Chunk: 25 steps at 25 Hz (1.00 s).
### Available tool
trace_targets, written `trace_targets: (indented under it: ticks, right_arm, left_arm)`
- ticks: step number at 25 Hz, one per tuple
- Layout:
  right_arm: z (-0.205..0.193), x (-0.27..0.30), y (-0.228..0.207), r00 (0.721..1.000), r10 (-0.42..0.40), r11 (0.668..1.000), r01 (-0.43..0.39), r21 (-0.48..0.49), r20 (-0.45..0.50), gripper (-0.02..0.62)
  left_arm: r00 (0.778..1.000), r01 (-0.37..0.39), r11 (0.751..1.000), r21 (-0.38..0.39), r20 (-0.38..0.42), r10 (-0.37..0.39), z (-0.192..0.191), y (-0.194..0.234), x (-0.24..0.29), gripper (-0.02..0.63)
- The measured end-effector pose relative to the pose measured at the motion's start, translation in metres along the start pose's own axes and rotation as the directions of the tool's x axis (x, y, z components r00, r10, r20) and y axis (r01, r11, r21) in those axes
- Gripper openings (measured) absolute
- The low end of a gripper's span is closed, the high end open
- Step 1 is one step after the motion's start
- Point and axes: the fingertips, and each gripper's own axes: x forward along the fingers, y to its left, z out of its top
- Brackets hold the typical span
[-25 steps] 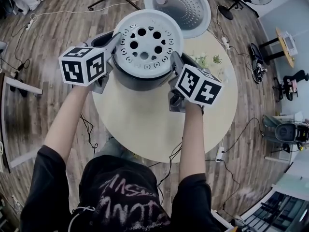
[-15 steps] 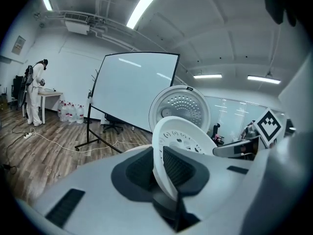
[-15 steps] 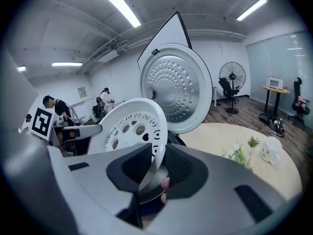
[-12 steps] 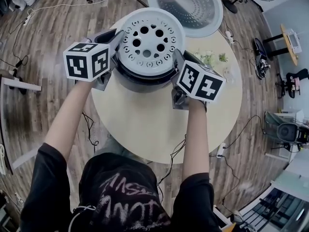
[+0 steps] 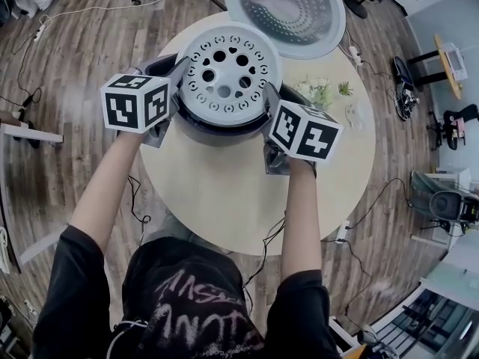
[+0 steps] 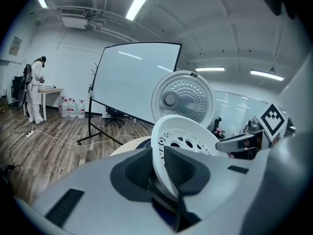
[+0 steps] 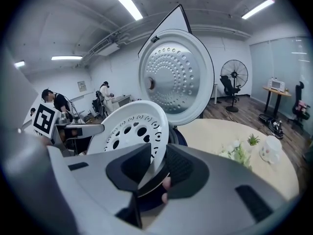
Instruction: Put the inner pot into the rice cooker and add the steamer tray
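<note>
The white perforated steamer tray [image 5: 224, 69] sits level in the top of the dark rice cooker [image 5: 217, 131] on the round table [image 5: 224, 193]. The cooker's lid [image 5: 288, 10] stands open behind it. My left gripper [image 5: 179, 69] has the tray's left rim between its pads, and my right gripper [image 5: 271, 99] has the right rim. Both sets of jaws are opening, with the pads still on the rim. In the left gripper view the tray [image 6: 183, 138] rises out of the left gripper [image 6: 161, 170]. The right gripper view shows the same tray [image 7: 129, 131] in the right gripper [image 7: 159, 165]. The tray hides the inner pot.
A small plant with flowers [image 5: 322, 92] and a white cup [image 5: 352, 114] stand on the table to the right of the cooker. Cables trail over the wooden floor around the table. A whiteboard [image 6: 132, 82] and a person [image 6: 34, 89] are far off.
Both grippers have lowered the steamer tray, which has gone from slightly raised and tilted to level in the cooker's mouth.
</note>
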Motion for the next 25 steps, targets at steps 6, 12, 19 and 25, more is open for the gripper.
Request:
trace_targets:
  ticks: [6, 12, 19, 25]
  right_arm:
    - [-0.007, 0.007, -0.001, 1.0, -0.01, 1.0, 0.01, -0.009, 0.004, 0.106]
    - [-0.01, 0.01, -0.002, 1.0, -0.012, 1.0, 0.013, -0.015, 0.012, 0.114]
    - [-0.009, 0.015, -0.003, 1.0, -0.011, 1.0, 0.011, -0.018, 0.0, 0.126]
    - [-0.011, 0.017, 0.001, 1.0, -0.003, 1.0, 0.003, -0.025, 0.005, 0.151]
  left_arm:
    - [1.0, -0.013, 1.0, 0.004, -0.018, 0.013, -0.01, 0.004, 0.005, 0.09]
    - [0.999, -0.033, 0.999, 0.013, -0.042, 0.033, -0.019, 0.006, 0.009, 0.1]
    - [0.997, -0.026, 1.0, -0.014, -0.071, 0.025, -0.022, 0.009, 0.016, 0.109]
    - [0.996, -0.03, 0.999, -0.018, -0.081, 0.029, -0.028, 0.013, 0.018, 0.115]
